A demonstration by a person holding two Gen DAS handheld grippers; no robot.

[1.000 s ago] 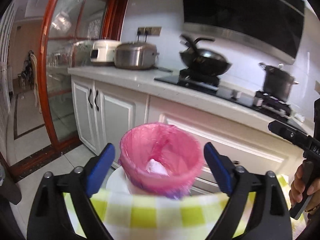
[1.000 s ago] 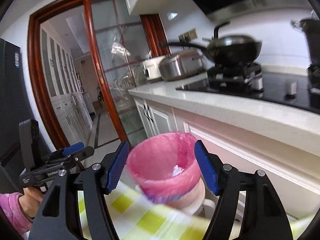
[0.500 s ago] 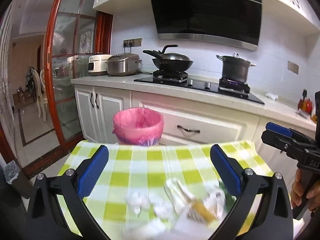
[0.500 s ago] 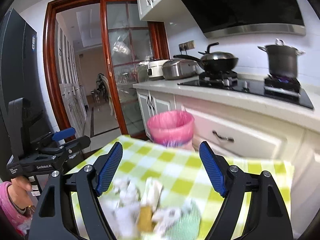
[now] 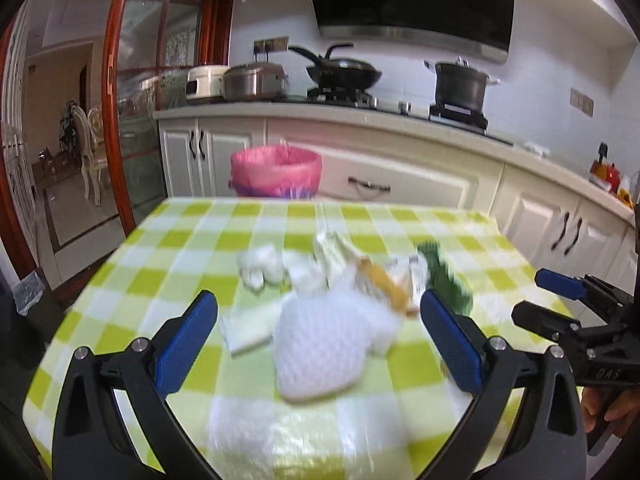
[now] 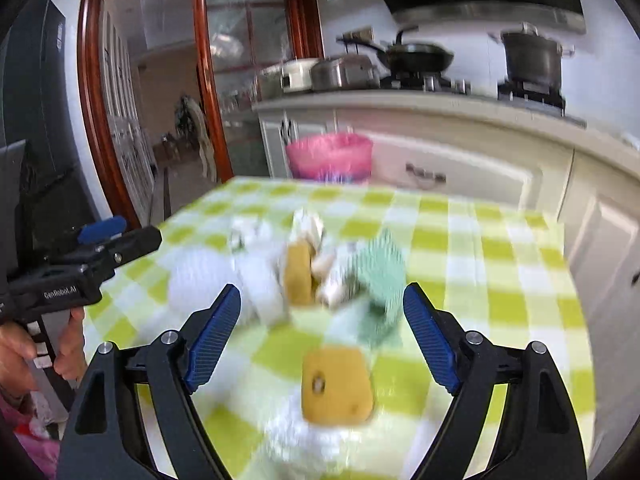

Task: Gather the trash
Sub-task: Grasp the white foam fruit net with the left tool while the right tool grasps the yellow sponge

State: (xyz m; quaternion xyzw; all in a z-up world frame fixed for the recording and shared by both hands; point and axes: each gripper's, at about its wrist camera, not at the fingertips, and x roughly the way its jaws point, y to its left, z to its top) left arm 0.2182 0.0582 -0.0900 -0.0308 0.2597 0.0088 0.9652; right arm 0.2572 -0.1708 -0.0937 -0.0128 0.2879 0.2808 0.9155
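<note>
A pile of trash lies on the green-and-white checked table (image 5: 176, 248): a white textured bag (image 5: 324, 344), crumpled white tissues (image 5: 260, 266), a tan wrapper (image 5: 384, 280) and a green packet (image 5: 444, 276). In the right wrist view the pile shows a green packet (image 6: 380, 276), a tan piece (image 6: 298, 276) and a yellow packet (image 6: 336, 386) nearest me. A bin with a pink liner (image 5: 276, 172) stands beyond the table's far edge (image 6: 330, 156). My left gripper (image 5: 316, 344) is open and empty over the white bag. My right gripper (image 6: 320, 332) is open and empty above the pile.
White kitchen cabinets and a counter (image 5: 400, 120) run behind the table, with a wok (image 5: 344, 74), a pot (image 5: 460, 84) and rice cookers (image 5: 256, 82). A red-framed glass door (image 5: 120, 100) is at the left. Both views are motion-blurred.
Both grippers have pulled back from the pink-lined bin and tilted down, so the table and the trash pile now fill the near view. Both stay open.
</note>
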